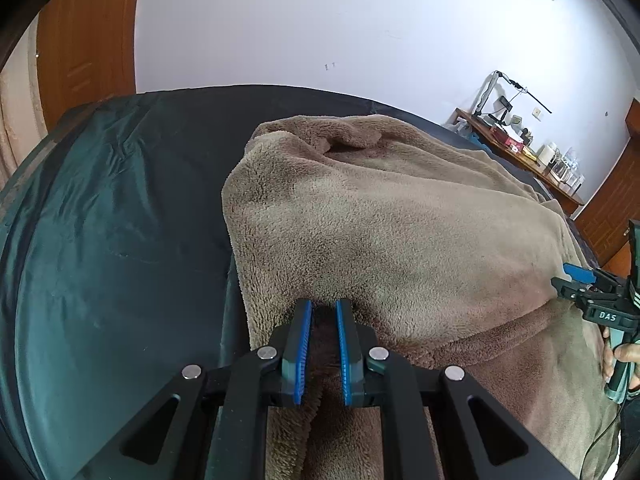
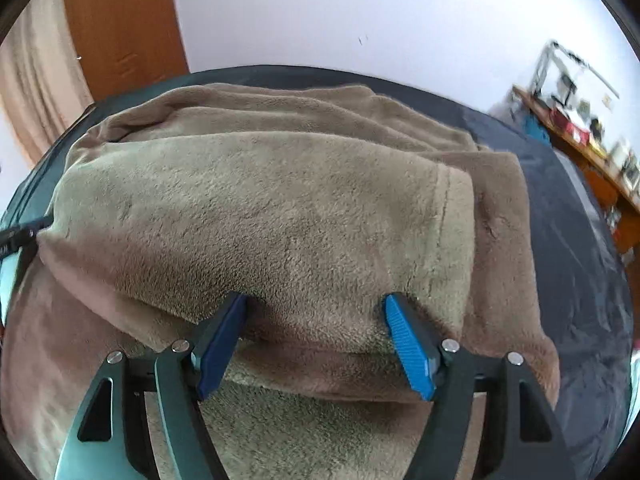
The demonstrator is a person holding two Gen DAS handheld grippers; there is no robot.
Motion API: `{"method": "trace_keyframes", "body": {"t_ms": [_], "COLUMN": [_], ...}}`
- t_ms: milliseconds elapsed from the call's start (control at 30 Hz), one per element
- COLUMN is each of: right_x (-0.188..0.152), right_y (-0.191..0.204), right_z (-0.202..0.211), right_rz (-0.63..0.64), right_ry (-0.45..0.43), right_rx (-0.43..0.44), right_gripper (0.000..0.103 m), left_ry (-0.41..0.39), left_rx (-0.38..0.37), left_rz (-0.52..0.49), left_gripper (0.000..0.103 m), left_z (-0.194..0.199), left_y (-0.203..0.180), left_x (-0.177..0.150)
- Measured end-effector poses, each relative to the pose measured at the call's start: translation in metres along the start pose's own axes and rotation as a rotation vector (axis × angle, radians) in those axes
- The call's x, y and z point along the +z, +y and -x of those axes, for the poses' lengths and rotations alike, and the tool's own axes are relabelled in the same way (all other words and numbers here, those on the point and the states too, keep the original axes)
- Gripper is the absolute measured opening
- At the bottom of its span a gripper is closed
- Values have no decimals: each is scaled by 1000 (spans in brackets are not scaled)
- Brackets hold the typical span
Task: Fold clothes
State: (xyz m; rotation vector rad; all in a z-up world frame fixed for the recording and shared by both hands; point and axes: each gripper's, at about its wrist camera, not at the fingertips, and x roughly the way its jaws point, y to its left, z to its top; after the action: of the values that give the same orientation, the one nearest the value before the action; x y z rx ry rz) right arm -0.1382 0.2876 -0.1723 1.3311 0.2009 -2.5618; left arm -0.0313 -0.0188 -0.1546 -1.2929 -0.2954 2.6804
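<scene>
On dark bedcover, left claw clamped on brown fleece garment, right claw spread wide against it.

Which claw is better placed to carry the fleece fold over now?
The left claw, probably: it is already shut on a pinch of the brown fleece garment. The right claw stands open at the fold's edge, gripping nothing.
</scene>
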Motion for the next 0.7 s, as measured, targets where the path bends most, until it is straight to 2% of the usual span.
{"method": "trace_keyframes", "body": {"t_ms": [100, 200, 333, 400, 600, 700], "right_x": [2, 4, -8, -23, -94, -127], "right_y": [5, 4, 10, 16, 44, 54], "right_z": [-5, -4, 31, 52, 90, 94], "right_rz": [24, 14, -3, 24, 180, 227], "right_ry": [-10, 9, 4, -2, 99, 144], "right_rx": [-31, -23, 2, 47, 130, 162], "right_gripper": [78, 78, 79, 79, 80, 80], "left_ry": [1, 0, 1, 12, 19, 69], "left_rx": [-21, -42, -75, -62, 42, -25], "left_rz": [15, 26, 41, 36, -52, -112], "left_gripper": [14, 14, 14, 14, 14, 14], "left_z": [0, 0, -1, 2, 37, 49], "left_y": [3, 6, 11, 8, -24, -45], "left_x": [1, 1, 2, 2, -12, -35]}}
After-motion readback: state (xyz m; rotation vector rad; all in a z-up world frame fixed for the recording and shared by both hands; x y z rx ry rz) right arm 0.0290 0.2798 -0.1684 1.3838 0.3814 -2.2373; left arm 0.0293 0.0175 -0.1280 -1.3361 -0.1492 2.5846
